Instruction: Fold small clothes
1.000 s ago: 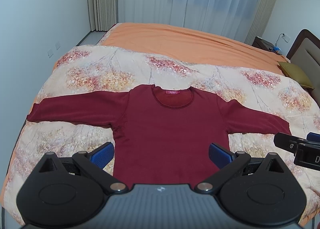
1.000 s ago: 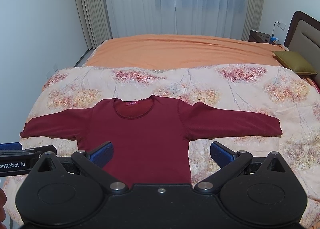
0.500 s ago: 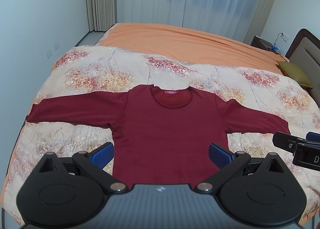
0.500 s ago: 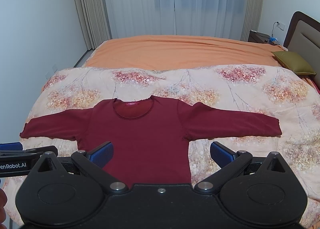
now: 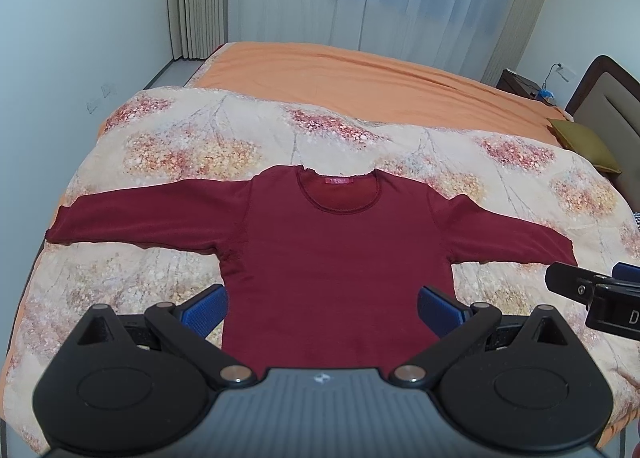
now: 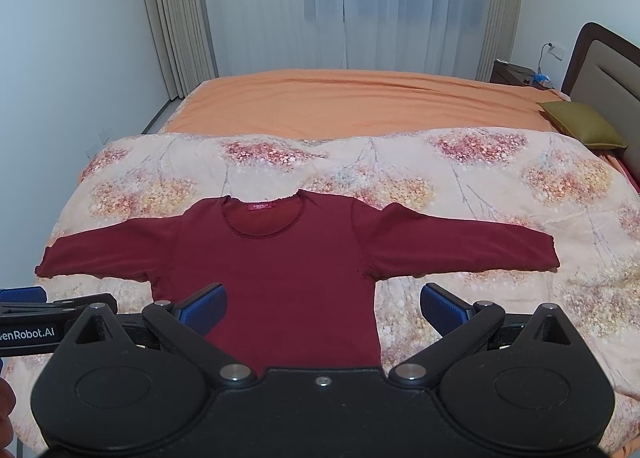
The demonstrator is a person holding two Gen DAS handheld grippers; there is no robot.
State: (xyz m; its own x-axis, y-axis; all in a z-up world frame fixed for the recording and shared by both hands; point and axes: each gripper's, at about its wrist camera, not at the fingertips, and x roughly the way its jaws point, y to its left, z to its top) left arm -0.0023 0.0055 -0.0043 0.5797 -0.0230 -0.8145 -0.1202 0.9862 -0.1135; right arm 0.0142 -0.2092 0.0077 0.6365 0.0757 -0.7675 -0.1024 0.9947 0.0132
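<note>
A dark red long-sleeved top (image 5: pixel 332 254) lies flat on the floral quilt (image 5: pixel 208 146), face up, both sleeves spread out sideways, neck toward the far side. It also shows in the right wrist view (image 6: pixel 272 262). My left gripper (image 5: pixel 323 308) is open and empty, held above the top's lower body. My right gripper (image 6: pixel 322 308) is open and empty, above the top's lower right edge. Each gripper shows at the edge of the other's view: the right one (image 5: pixel 592 290), the left one (image 6: pixel 48 314). The top's hem is hidden behind the grippers.
The quilt (image 6: pixel 480 178) covers the near part of a bed with an orange sheet (image 6: pixel 360 102). An olive pillow (image 6: pixel 580 128) and a headboard (image 6: pixel 608 70) are at the right. Curtains (image 6: pixel 340 6) hang behind. A wall (image 5: pixel 80 38) runs along the left.
Both views have shifted very slightly. The top lies as before and both grippers stay open.
</note>
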